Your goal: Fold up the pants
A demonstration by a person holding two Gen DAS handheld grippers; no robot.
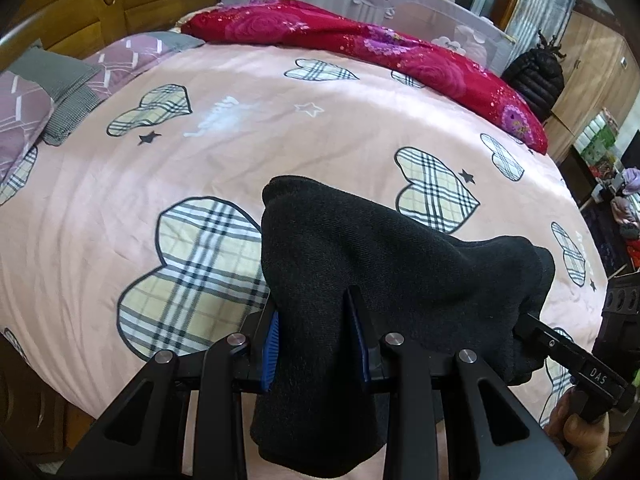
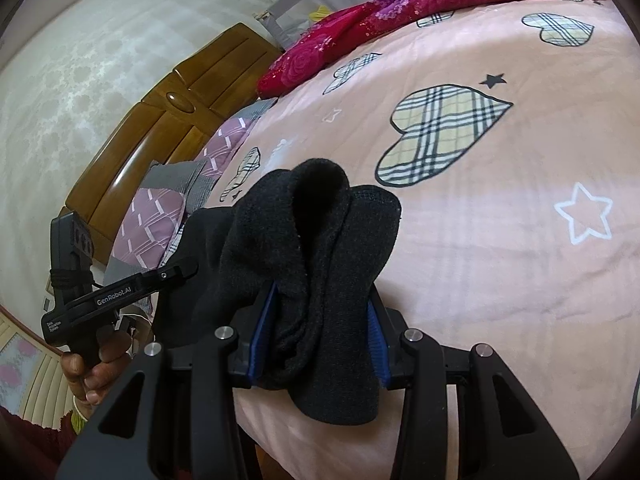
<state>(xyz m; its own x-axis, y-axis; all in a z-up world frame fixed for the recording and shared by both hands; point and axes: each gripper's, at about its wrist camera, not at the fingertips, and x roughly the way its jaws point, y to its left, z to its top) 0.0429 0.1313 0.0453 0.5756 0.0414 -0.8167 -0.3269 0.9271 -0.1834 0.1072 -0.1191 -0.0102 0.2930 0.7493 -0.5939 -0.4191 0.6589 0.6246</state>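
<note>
Both tongs clamp black pants (image 1: 360,264); handles read "DAS", "GenRobot.AI".

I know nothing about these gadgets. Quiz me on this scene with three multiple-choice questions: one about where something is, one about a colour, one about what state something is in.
1. Where does the red floral blanket lie?
A. Along the far side of the bed
B. Under the pants
C. On the floor

2. What colour are the pants?
A. Pink
B. Black
C. White

3. What is the left hand-held gripper doing?
A. Open above the bed
B. Shut on nothing
C. Shut on the pants

Answers:
1. A: it runs along the far edge of the pink sheet, apart from the pants.
2. B: the cloth is black in both views.
3. C: its blue pads press black cloth between them; the right hand-held gripper clamps the pants likewise.
</note>
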